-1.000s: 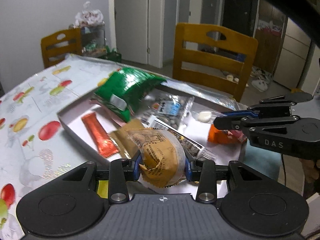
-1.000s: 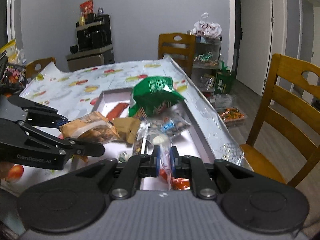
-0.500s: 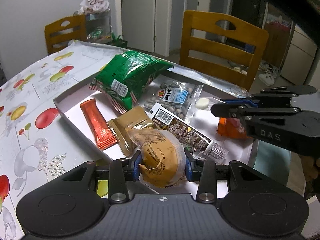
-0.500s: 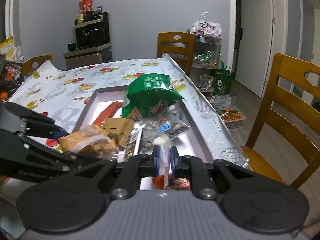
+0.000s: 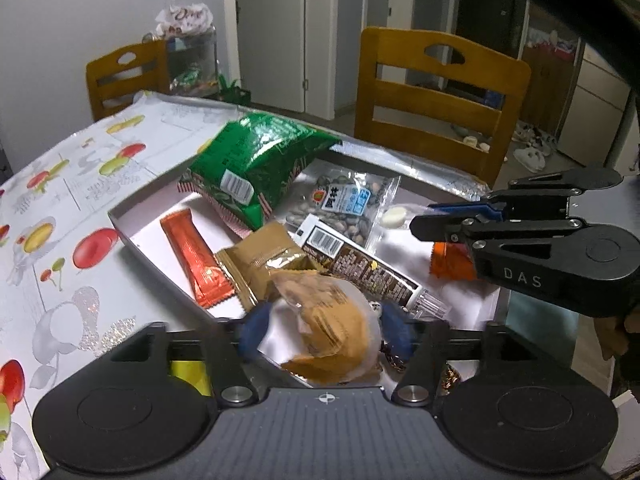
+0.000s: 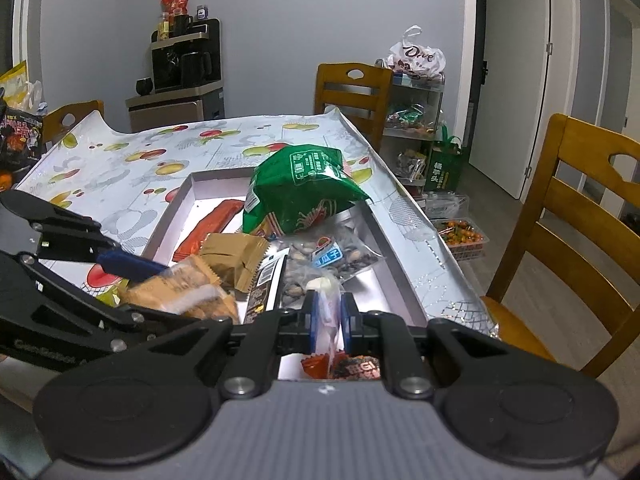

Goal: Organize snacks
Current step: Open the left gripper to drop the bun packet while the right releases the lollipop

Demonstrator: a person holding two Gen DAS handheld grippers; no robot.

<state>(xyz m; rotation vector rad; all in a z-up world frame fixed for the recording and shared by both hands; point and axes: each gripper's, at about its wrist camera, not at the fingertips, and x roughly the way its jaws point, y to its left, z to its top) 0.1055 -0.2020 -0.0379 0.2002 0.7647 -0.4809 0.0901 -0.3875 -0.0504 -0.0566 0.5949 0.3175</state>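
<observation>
A shallow white tray point(image 5: 132, 236) on the fruit-print tablecloth holds a green bag point(image 5: 248, 176), an orange-red bar point(image 5: 192, 256), a clear nut pack point(image 5: 344, 200), a brown bar point(image 5: 360, 264) and a tan pouch point(image 5: 264, 256). My left gripper point(image 5: 325, 332) hovers over the tray's near corner, its jaws opening. A tan snack packet point(image 5: 332, 320) sags between the blue pads point(image 5: 256, 332), with a gap on its left side. My right gripper point(image 6: 328, 316) is shut on a clear candy packet point(image 6: 326, 288), just above an orange packet point(image 5: 448, 264) at the tray's right end.
Wooden chairs point(image 5: 436, 100) stand along the table's far side and at its far corner point(image 5: 120, 80). A yellow packet point(image 5: 188, 372) lies on the cloth under my left gripper. A shelf cart point(image 6: 416, 120) with bags stands past the table edge.
My left gripper's pads have spread apart and let go of the tan packet, which has slumped lower between them. The right gripper stays shut on the candy packet.
</observation>
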